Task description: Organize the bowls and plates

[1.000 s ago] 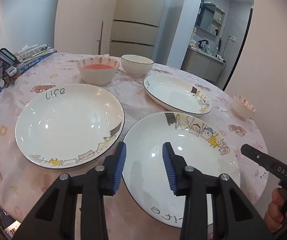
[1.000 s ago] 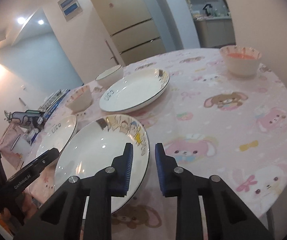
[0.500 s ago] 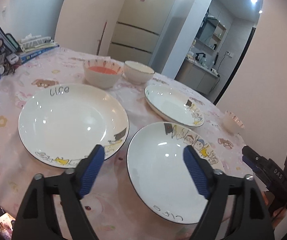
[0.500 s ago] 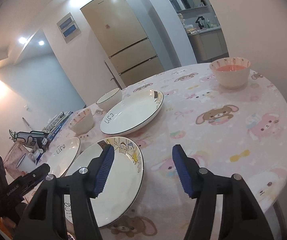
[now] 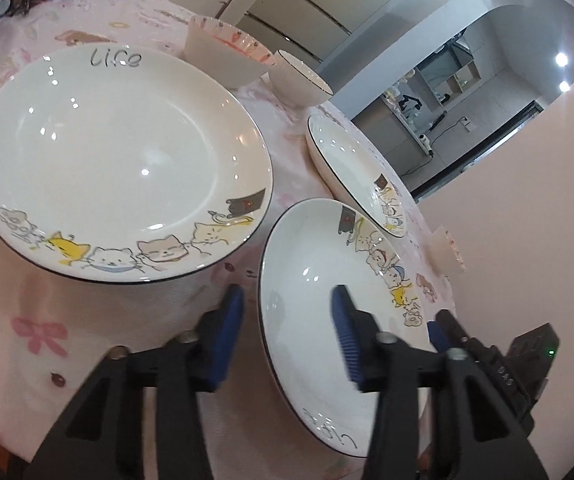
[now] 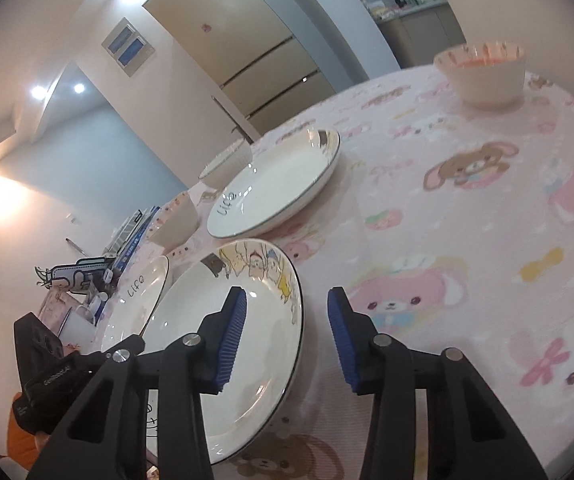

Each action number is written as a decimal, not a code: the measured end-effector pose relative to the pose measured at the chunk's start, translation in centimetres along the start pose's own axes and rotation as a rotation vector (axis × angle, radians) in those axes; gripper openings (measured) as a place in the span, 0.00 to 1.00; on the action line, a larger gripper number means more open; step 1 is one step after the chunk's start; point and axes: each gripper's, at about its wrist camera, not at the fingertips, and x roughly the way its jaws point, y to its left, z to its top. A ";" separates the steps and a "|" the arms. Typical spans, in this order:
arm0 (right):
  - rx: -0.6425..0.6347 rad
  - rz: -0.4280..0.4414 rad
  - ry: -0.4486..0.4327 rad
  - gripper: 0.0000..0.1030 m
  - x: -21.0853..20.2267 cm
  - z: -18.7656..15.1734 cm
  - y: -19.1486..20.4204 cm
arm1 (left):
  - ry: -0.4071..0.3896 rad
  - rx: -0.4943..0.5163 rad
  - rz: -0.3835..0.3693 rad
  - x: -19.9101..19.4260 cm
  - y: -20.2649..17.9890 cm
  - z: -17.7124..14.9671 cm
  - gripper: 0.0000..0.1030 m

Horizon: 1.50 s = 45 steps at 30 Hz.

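Observation:
Three white cartoon-rimmed plates lie on the pink table. My left gripper (image 5: 287, 332) is open, its jaws straddling the left rim of the near plate (image 5: 319, 280). My right gripper (image 6: 285, 332) is open, straddling the right rim of the same near plate (image 6: 223, 320). A large plate (image 5: 119, 160) lies to the left, also in the right wrist view (image 6: 139, 292). A far plate (image 5: 351, 168) lies behind, also in the right wrist view (image 6: 275, 188). A pink bowl (image 5: 223, 52) and a white bowl (image 5: 301, 80) stand at the back. Another pink bowl (image 6: 481, 74) stands far right.
Books and clutter (image 6: 87, 276) sit at the table's left edge. A small pink bowl (image 5: 447, 252) shows at the right table edge. A fridge (image 6: 255, 60) and a kitchen doorway are behind the table. The pink cartoon tablecloth (image 6: 467, 220) covers the table.
Both grippers opened from nearly shut a second ago. Both then dropped low and moved in onto opposite rims of the near plate, the jaws a little narrower than half a second ago.

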 end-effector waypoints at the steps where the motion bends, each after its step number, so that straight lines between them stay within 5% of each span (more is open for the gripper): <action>1: 0.021 0.006 0.022 0.43 0.5 -0.1 -0.2 | 0.005 -0.003 -0.007 0.1 0.0 -0.1 0.36; 5: 0.127 0.108 0.096 0.36 2.0 -0.6 -1.2 | -0.014 0.033 0.026 -0.2 -0.5 -0.4 0.33; 9: 0.175 0.106 0.126 0.25 3.1 -0.8 -1.5 | -0.035 0.050 0.081 0.1 -0.4 -0.5 0.17; 13: 0.162 0.065 0.122 0.21 3.6 -1.1 -1.2 | -0.010 0.054 0.094 1.0 -0.1 -0.7 0.16; 15: 0.142 0.018 0.109 0.10 3.6 -1.3 -1.0 | -0.012 0.068 0.119 1.2 -0.3 -0.8 0.12; 25: 0.100 -0.015 0.103 0.11 2.1 -0.8 -0.9 | -0.048 0.225 0.182 0.7 -3.5 -0.8 0.11; 45: 0.032 -0.025 0.000 0.11 -0.9 6.9 1.1 | -0.085 0.253 0.138 1.1 -9.8 5.0 0.11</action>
